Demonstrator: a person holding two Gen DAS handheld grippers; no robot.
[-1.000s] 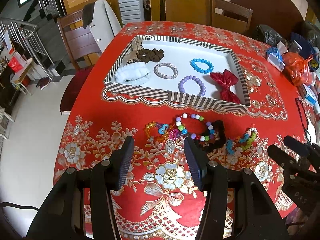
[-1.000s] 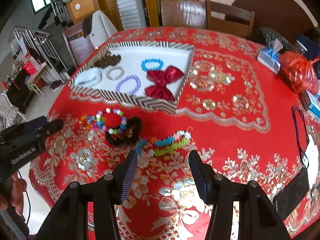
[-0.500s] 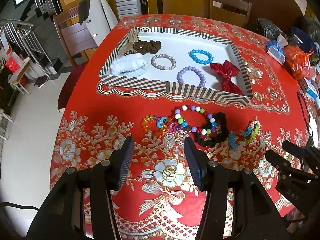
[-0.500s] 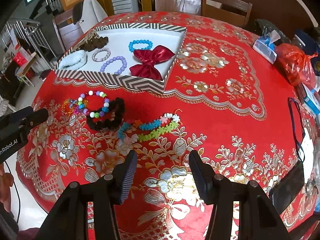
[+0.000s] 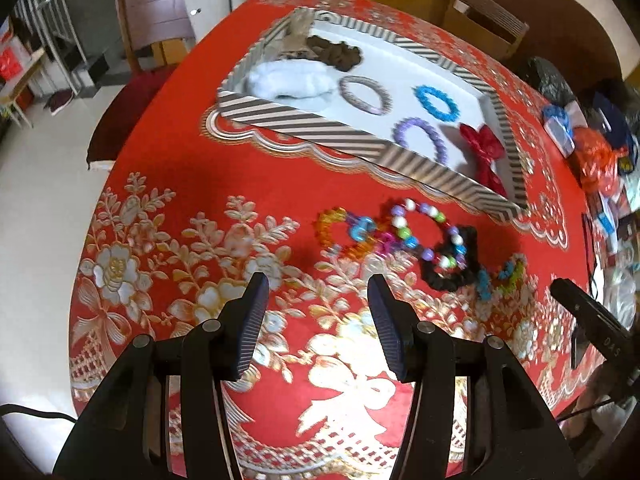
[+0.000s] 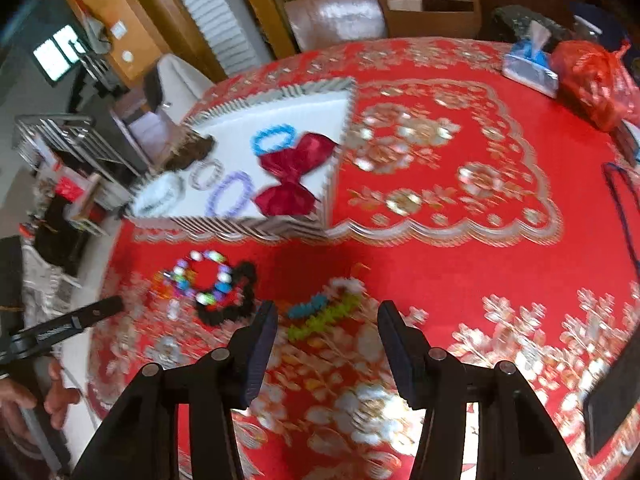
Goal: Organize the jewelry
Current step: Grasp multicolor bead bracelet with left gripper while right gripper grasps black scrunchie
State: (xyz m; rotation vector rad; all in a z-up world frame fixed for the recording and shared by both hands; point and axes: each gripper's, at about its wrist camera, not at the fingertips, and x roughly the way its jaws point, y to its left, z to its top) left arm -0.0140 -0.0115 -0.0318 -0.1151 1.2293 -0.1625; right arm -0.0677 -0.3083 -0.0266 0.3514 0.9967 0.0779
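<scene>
1. Jewelry lay in two groups on the red floral table [image 5: 168, 184]: some inside a striped tray [image 5: 304, 128], the rest loose on the cloth in front of it.
2. Inside the tray sat a white fluffy scrunchie [image 5: 288, 82], a brown scrunchie [image 5: 336, 54], a pale beaded bracelet [image 5: 365, 95], a blue bracelet [image 5: 436, 103], a lilac bracelet [image 5: 420, 138] and a red bow [image 5: 482, 156].
3. Loose on the table were an orange and pink plastic chain [image 5: 352, 234], a multicoloured bead bracelet [image 5: 428, 234] overlapping a black scrunchie [image 5: 452, 268], and a blue-and-green bracelet [image 6: 324, 314] further right.
4. The left gripper [image 5: 316, 324] hovered above the cloth, just short of the plastic chain, its jaws apart with nothing between them.
5. The right gripper [image 6: 326, 350] hung over the table with its jaws spread and empty; the blue-and-green bracelet lay just beyond its fingertips.
6. Bags and a tissue pack [image 6: 530, 64] crowded the far right edge of the table.
</scene>
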